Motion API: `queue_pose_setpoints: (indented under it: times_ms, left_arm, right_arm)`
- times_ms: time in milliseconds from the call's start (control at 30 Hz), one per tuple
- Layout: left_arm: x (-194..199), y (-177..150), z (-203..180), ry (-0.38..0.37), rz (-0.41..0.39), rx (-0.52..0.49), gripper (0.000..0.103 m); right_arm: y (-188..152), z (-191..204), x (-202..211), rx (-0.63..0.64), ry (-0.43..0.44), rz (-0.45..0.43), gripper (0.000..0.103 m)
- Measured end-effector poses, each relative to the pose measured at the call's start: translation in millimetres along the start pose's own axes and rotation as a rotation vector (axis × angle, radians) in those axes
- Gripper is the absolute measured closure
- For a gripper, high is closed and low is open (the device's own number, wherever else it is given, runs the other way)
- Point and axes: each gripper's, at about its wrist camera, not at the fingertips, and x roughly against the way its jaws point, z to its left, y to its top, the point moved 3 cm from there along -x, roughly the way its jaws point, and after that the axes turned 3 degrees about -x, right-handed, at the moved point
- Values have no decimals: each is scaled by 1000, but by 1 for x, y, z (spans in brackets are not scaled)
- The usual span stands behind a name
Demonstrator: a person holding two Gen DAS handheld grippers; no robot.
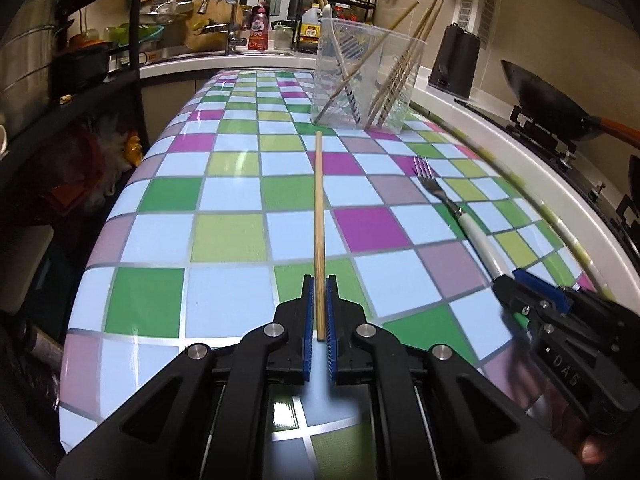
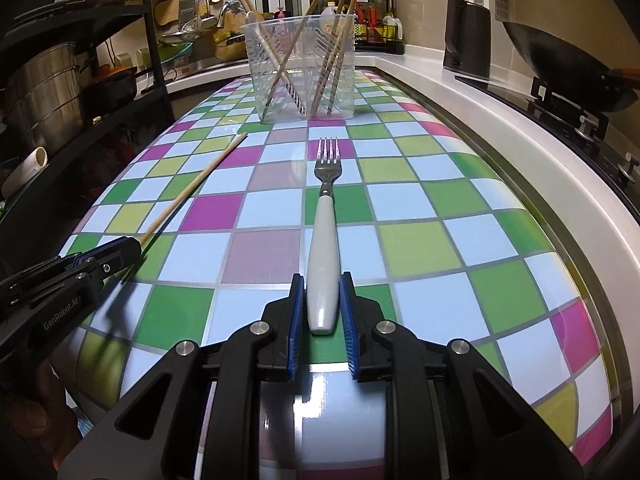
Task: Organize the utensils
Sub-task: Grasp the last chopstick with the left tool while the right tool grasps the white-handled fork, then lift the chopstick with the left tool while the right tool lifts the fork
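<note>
My left gripper (image 1: pixel 319 280) is shut on the near end of a wooden chopstick (image 1: pixel 319 208), which points straight ahead over the checkered tablecloth (image 1: pixel 228 236). My right gripper (image 2: pixel 322 280) is shut on the white handle of a fork (image 2: pixel 324 224), tines pointing forward. A clear plastic holder (image 1: pixel 366 76) stands at the table's far end with several chopsticks and a spoon in it. Seen from the right wrist, the holder (image 2: pixel 304 68) lies straight beyond the fork, and the left gripper (image 2: pixel 132 246) holds its chopstick (image 2: pixel 192 188) at lower left. In the left wrist view, the right gripper (image 1: pixel 506 280) and fork (image 1: pixel 436 192) are at right.
A white counter edge (image 2: pixel 500 128) runs along the table's right side, with a black wok (image 2: pixel 568 64) on a stove and a black kettle (image 2: pixel 466 36) behind it. A dark shelf rack (image 1: pixel 80 80) with pots stands at left. A sink tap (image 1: pixel 232 32) is at the back.
</note>
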Motion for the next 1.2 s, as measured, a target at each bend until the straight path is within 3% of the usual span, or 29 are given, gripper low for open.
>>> queue_pose_setpoints:
  times_ms: [967, 1200]
  left_arm:
    - [4, -5, -5, 19, -47, -50, 98]
    - [25, 4, -11, 30, -137, -92, 98]
  right_arm:
    - [0, -2, 0, -10, -17, -18, 86]
    - [12, 1, 22, 36, -44, -78, 86]
